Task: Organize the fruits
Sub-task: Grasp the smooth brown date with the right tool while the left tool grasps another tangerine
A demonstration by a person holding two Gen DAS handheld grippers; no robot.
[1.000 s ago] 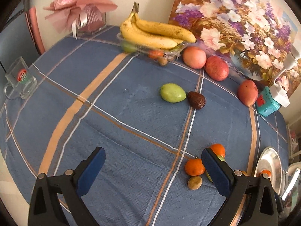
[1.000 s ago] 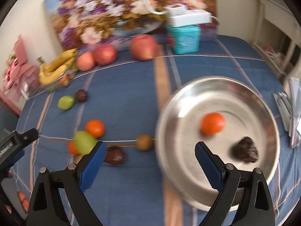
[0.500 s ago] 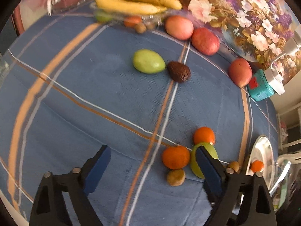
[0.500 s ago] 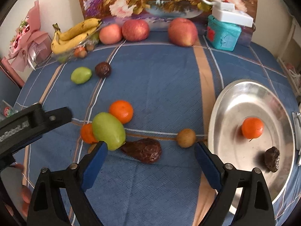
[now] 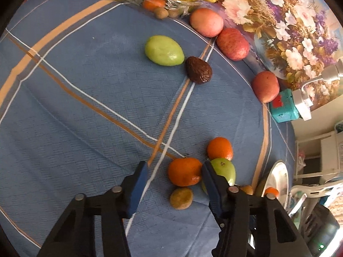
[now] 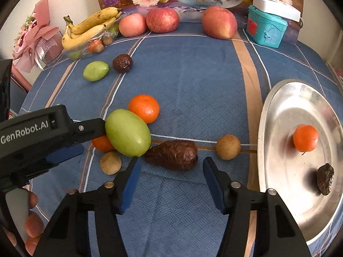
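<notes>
My left gripper [image 5: 174,171] is open, its jaws on either side of an orange tangerine [image 5: 184,172] on the blue cloth; a small brown fruit [image 5: 181,197] lies just below it and a green mango [image 5: 223,170] beyond the right jaw. In the right wrist view the left gripper [image 6: 42,132] reaches in from the left beside that mango [image 6: 127,136]. My right gripper [image 6: 170,171] is open and empty, just short of a dark brown avocado [image 6: 172,155]. A silver plate [image 6: 276,115] on the right holds a tangerine [image 6: 305,138] and a dark fruit [image 6: 325,178].
A second tangerine [image 6: 144,108], a round brown fruit [image 6: 227,146], another green mango [image 6: 95,71] and dark fruit [image 6: 122,63] lie on the cloth. Bananas [image 6: 92,29], three red apples [image 6: 162,19], a teal box [image 6: 267,29] and a painting stand at the back.
Both grippers have moved forward and down towards the fruit cluster. The left gripper's jaws now straddle the tangerine; the right gripper has come close to the avocado.
</notes>
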